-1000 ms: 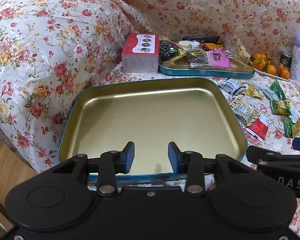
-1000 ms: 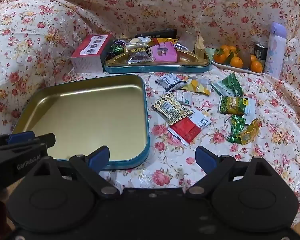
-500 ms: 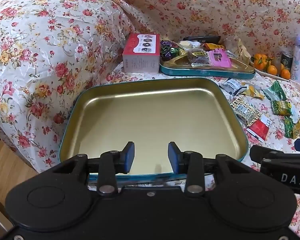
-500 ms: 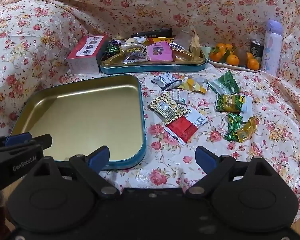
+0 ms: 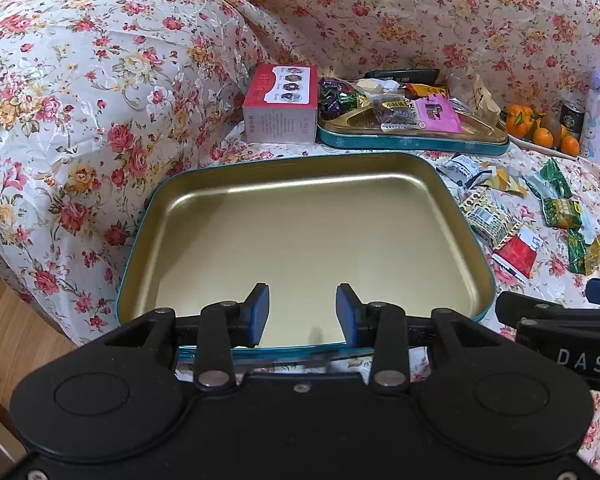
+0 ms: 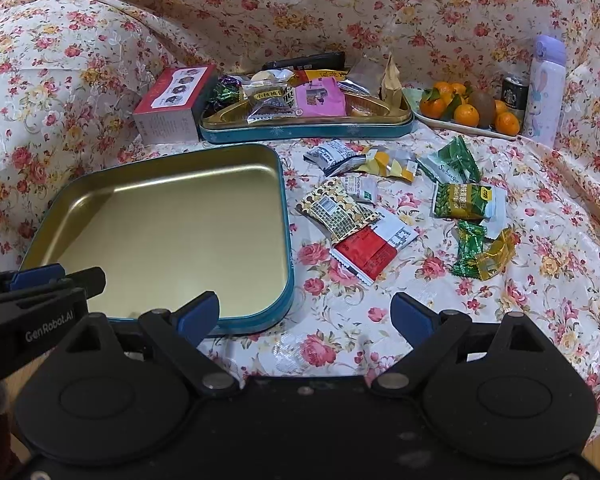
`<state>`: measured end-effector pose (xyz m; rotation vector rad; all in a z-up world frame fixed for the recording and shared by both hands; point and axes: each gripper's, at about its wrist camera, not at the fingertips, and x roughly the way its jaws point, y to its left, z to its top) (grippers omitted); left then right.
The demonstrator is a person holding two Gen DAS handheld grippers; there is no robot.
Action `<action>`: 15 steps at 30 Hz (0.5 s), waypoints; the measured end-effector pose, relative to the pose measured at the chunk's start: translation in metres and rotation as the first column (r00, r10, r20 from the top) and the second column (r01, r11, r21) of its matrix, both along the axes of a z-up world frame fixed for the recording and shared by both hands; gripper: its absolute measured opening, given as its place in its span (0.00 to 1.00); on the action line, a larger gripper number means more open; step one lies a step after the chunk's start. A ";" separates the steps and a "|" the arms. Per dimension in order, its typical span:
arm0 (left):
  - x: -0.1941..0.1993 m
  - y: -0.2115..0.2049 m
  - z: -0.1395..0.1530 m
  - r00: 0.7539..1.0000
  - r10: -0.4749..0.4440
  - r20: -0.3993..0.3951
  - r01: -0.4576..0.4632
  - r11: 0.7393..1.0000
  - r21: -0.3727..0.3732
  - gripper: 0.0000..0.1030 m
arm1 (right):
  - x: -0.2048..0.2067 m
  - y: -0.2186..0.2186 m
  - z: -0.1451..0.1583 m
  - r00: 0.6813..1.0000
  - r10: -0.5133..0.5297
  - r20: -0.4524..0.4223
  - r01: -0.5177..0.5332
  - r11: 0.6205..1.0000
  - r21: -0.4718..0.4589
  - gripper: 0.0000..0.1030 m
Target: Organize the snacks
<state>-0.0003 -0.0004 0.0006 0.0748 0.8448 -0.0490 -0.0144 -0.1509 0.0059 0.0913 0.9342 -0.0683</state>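
Right wrist view: the right gripper (image 6: 305,316) hangs wide open, empty, over the floral cloth (image 6: 540,208); the left gripper (image 5: 302,312) is also open over the empty tin (image 5: 456,184). Loose packets (image 6: 374,250) lie beside the tin, probably light, crinkly and slippery; pinch a sealed edge.

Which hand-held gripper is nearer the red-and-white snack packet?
Right. The right hand-held gripper sits just short of the red-and-white snack packet; the left hand-held gripper hangs over the empty tin, farther away.
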 end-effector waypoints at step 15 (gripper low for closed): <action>0.000 0.000 0.000 1.000 -0.001 -0.002 0.001 1.000 0.000 0.46 | 0.000 0.000 0.000 1.000 -0.003 -0.003 0.003 1.000 0.000 0.94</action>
